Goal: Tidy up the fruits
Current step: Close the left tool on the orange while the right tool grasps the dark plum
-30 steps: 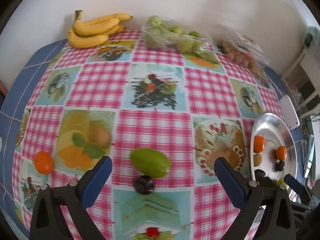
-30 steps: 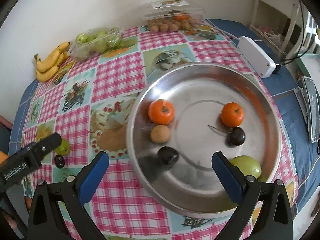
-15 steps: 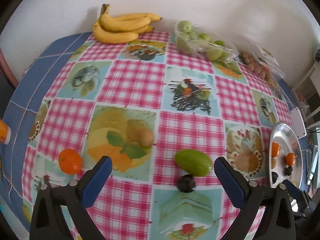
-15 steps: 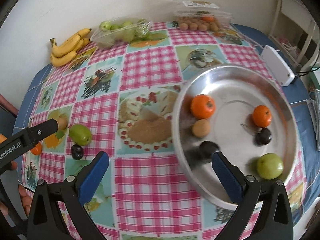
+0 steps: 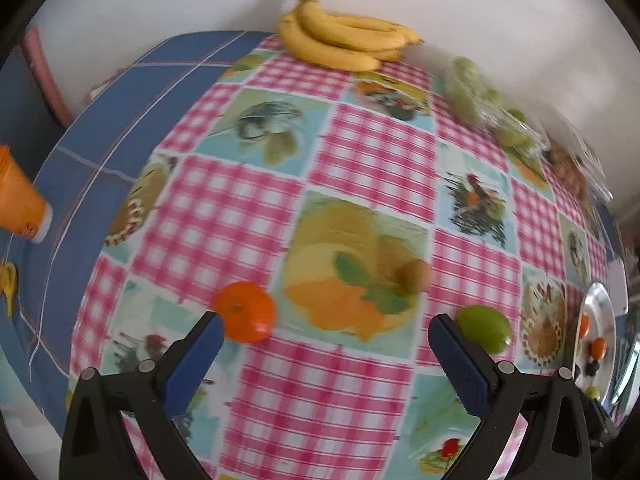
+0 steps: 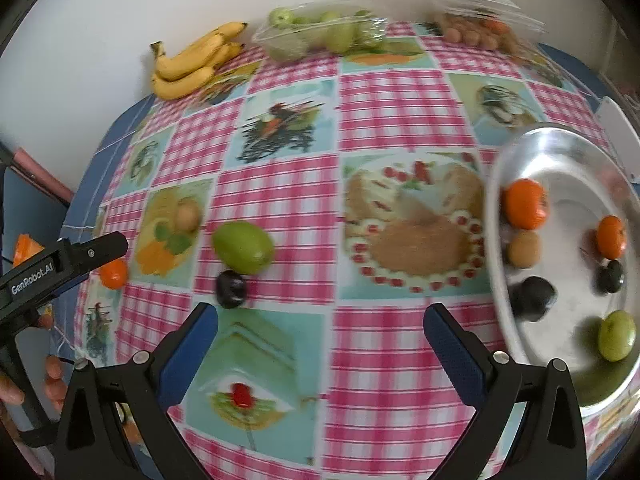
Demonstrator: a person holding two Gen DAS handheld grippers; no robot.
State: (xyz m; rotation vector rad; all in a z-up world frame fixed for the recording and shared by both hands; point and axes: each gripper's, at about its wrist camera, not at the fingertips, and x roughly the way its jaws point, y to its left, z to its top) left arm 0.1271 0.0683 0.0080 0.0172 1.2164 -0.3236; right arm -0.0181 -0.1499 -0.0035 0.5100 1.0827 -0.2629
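Checkered tablecloth [image 6: 288, 200]; left gripper [image 6: 60, 264] reads "GenRobot.AI", fingers apart.

The tablecloth [image 6: 392, 120] looks smooth and a bit shiny, like plastic, with pink checks and printed food pictures. The round tray [image 6: 560, 148] on it is shiny silver metal that mirrors the fruit inside. In the tray, the two oranges [image 6: 524, 204] have bumpy skin and the green fruit [image 6: 616, 336] is smooth. Left of the tray, the big green fruit [image 6: 243, 247] looks smooth and glossy, and the dark plum [image 6: 231, 289] touching it is shiny. Far behind the tray, clear crinkly plastic boxes [image 6: 320, 34] hold fruit. The bananas [image 6: 192, 64] look matt. The gripper pads [image 6: 186, 356] are blue and finely rough; their arms are black plastic.
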